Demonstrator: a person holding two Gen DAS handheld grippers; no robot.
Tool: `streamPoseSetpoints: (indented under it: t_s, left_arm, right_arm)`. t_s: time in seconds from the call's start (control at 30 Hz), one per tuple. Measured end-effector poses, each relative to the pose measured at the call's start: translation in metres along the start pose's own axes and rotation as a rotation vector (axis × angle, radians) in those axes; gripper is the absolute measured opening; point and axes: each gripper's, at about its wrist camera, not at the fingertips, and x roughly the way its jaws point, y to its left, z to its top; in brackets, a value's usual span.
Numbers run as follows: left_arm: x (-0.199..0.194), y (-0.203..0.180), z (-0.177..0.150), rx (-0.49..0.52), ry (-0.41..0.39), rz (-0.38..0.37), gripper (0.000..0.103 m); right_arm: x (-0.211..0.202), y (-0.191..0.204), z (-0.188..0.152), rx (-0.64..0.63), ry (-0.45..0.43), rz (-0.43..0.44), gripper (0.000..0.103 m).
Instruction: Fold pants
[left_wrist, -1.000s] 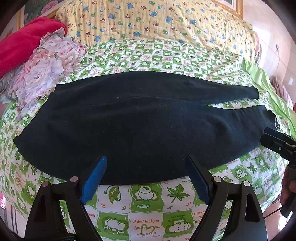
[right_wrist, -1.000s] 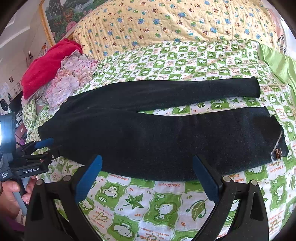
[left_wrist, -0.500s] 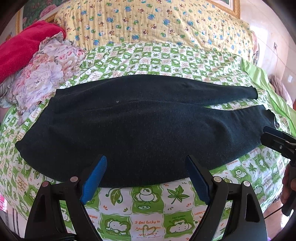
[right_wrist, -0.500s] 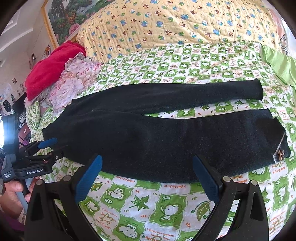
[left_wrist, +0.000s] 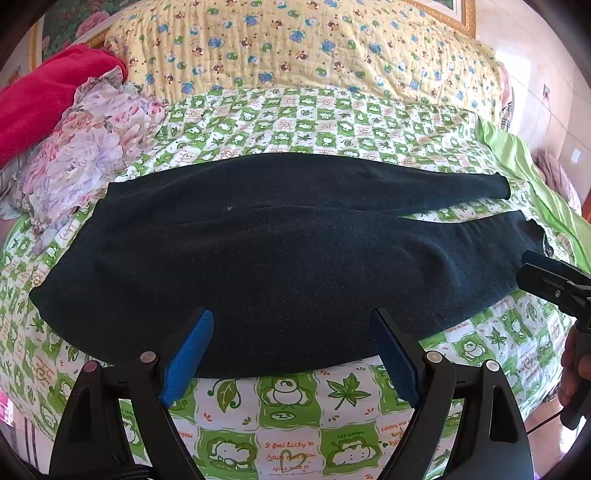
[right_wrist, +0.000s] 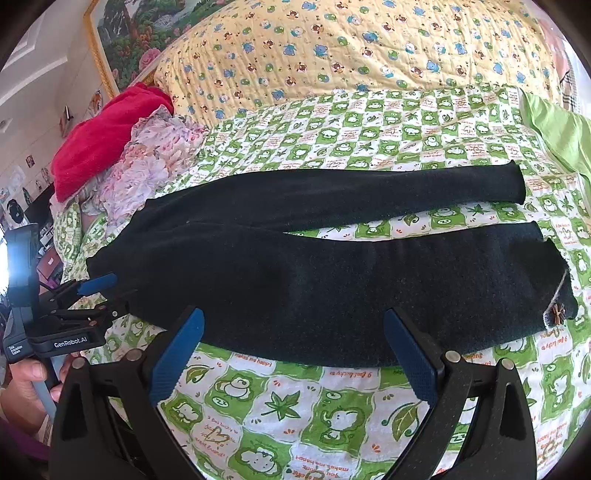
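Note:
Black pants (left_wrist: 280, 258) lie flat across the bed, waist to the left and both legs to the right. The far leg (right_wrist: 369, 192) is spread apart from the near leg (right_wrist: 406, 280), whose cuff carries a small brown bow (right_wrist: 557, 314). My left gripper (left_wrist: 291, 325) hovers open over the pants' near edge, nothing between its blue pads (left_wrist: 188, 354). My right gripper (right_wrist: 293, 325) is open too, just above the near leg's front edge. In the right wrist view the left gripper (right_wrist: 92, 295) sits by the waist corner; in the left wrist view the right gripper (left_wrist: 546, 280) sits by the near cuff.
The bed has a green-and-white cartoon sheet (left_wrist: 288, 402) and a yellow quilt (left_wrist: 295, 48) at the back. A floral cloth (left_wrist: 85, 155) and a red blanket (left_wrist: 44, 92) are piled at the far left. A lime sheet (right_wrist: 554, 129) lies at the right. A hand (right_wrist: 26, 376) holds the left gripper.
Both cameras have shifted slightly, so the pants sit a little lower in each view. The pants have not moved and both grippers stay open.

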Motion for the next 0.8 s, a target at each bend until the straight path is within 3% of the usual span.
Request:
streamPoseSetpoints:
  t_s: [0.8]
  left_arm:
    - [0.0041,0.0048,0.0013,-0.004,0.015,-0.018,0.087]
  right_arm:
    - [0.0042,0.0006,-0.0019,0.012,0.010,-0.001,0.098]
